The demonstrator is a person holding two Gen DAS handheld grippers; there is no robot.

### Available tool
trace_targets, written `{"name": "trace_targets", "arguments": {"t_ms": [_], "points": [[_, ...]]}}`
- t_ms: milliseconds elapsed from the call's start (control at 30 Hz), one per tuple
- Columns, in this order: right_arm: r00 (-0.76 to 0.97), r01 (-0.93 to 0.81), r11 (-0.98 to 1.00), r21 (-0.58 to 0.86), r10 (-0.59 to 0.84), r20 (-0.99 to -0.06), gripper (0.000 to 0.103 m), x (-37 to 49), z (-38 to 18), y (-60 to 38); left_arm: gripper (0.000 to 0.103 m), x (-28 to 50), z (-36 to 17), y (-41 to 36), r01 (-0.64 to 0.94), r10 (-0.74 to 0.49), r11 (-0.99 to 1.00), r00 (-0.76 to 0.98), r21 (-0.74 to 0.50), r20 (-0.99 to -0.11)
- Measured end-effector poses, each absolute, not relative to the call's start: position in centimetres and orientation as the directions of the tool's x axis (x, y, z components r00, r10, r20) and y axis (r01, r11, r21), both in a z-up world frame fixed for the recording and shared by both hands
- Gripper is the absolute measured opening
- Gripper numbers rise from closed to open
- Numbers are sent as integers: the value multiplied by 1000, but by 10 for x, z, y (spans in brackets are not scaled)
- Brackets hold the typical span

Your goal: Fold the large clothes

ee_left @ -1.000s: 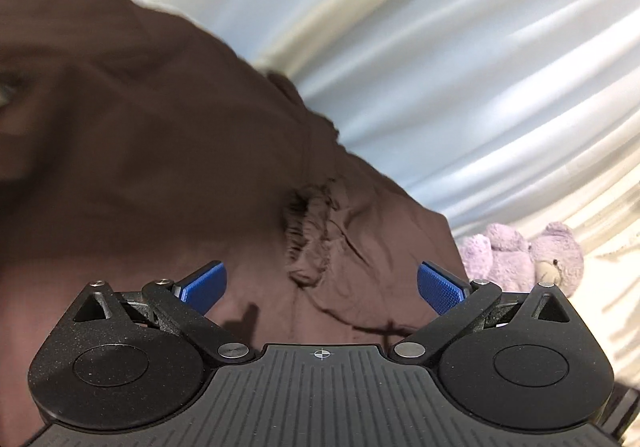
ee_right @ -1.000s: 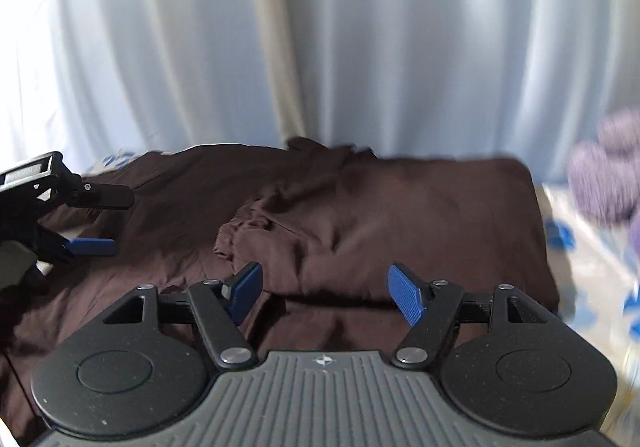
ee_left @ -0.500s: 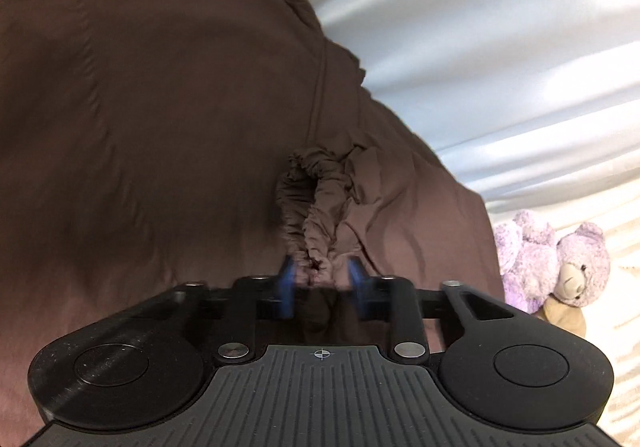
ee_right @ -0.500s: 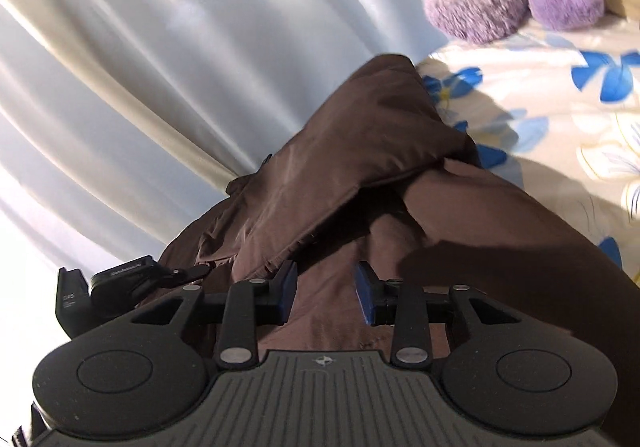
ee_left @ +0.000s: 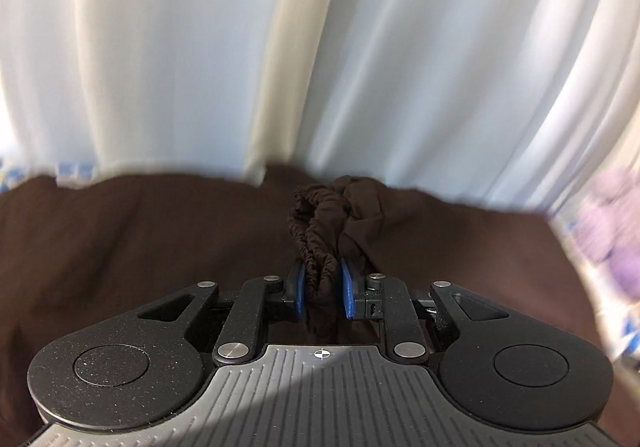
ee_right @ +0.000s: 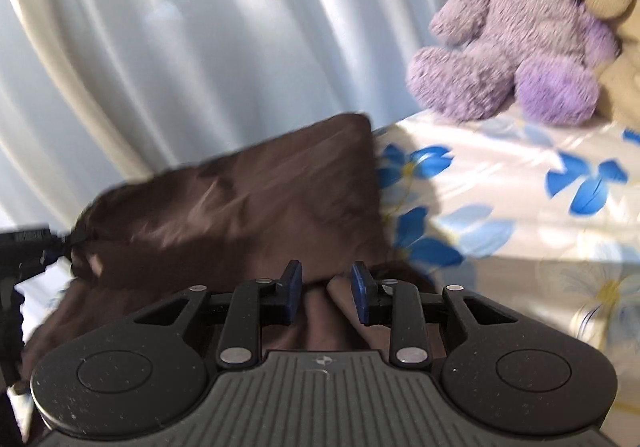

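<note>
A large dark brown garment (ee_left: 120, 239) lies on a bed with a floral sheet (ee_right: 520, 207). My left gripper (ee_left: 322, 293) is shut on the garment's gathered elastic band (ee_left: 320, 223), which bunches up between the blue pads. My right gripper (ee_right: 326, 295) is shut on a fold of the same brown garment (ee_right: 240, 203), whose lifted part stretches to the left toward the left gripper (ee_right: 24, 247), seen at the frame's left edge.
A pale curtain (ee_left: 320, 47) hangs close behind the bed. A purple teddy bear (ee_right: 520, 31) sits on the sheet at the far right, with a beige plush toy (ee_right: 616, 7) beside it. The bear shows blurred in the left wrist view (ee_left: 608, 223).
Both grippers went from open to shut on the brown garment. They have since lifted, and the fabric now hangs stretched between them.
</note>
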State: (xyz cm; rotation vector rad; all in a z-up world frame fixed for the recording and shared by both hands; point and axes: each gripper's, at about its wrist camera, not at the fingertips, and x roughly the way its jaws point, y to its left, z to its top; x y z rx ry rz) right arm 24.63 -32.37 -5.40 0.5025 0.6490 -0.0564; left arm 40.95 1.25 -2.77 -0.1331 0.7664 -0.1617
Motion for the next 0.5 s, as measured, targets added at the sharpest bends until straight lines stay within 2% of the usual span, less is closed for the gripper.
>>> {"name": "trace_targets", "arguments": {"t_ms": [67, 133, 233, 367, 500], "points": [[791, 219, 886, 409, 84, -606, 21, 256, -57, -327, 23, 410, -48, 10, 74, -184, 980, 679, -183, -711], [787, 209, 894, 396, 86, -610, 10, 266, -60, -327, 24, 409, -57, 10, 76, -176, 982, 689, -172, -703], [784, 159, 928, 338, 90, -615, 5, 289, -60, -316, 24, 405, -53, 7, 80, -186, 980, 707, -183, -682], [785, 70, 968, 242, 97, -612, 4, 333, -66, -289, 26, 415, -60, 1, 88, -167, 985, 726, -150, -667], [777, 65, 987, 150, 44, -627, 0, 365, -91, -279, 35, 416, -72, -3, 86, -143, 989, 745, -119, -652]]}}
